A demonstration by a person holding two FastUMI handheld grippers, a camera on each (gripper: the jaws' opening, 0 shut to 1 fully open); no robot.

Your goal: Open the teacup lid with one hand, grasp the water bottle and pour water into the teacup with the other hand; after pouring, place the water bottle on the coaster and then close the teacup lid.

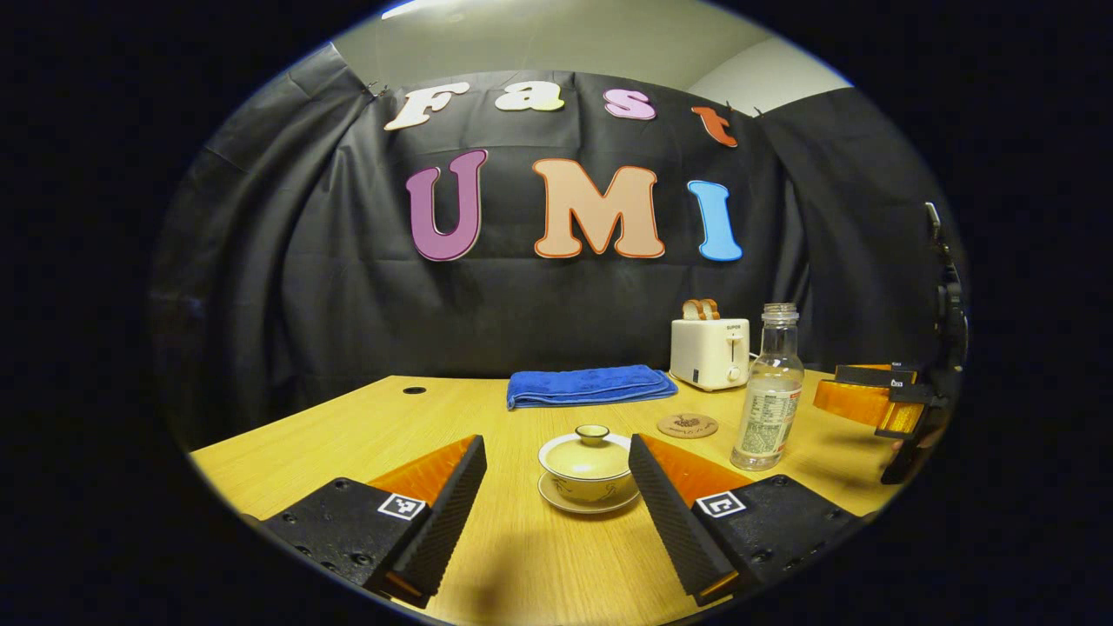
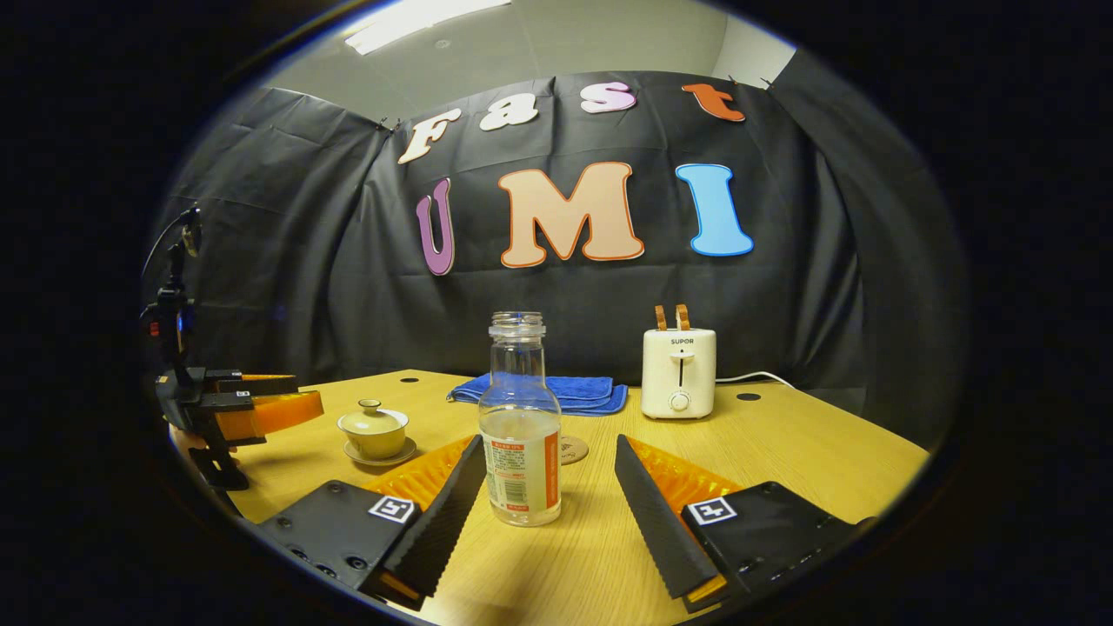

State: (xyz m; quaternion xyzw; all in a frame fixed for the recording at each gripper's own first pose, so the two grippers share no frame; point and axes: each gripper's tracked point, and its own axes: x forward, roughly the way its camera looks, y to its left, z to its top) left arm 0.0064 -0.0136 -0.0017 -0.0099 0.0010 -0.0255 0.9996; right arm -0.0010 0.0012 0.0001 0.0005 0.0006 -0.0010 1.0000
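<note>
Ceramic teacup (image 1: 588, 469), lid (image 1: 591, 443) on, sat on its saucer between the left gripper (image 1: 556, 469)'s wide-spread fingers, untouched. Right gripper (image 2: 548, 474), level and equally wide, flanked the uncapped bottle (image 2: 519, 422) beside the coaster (image 1: 687, 425).

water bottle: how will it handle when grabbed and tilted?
The water bottle is tall and narrow, so a high push would probably tip it. It looks under half full, so likely light. It has no cap, so a tilt would spill. The clear wall may be slick.
</note>
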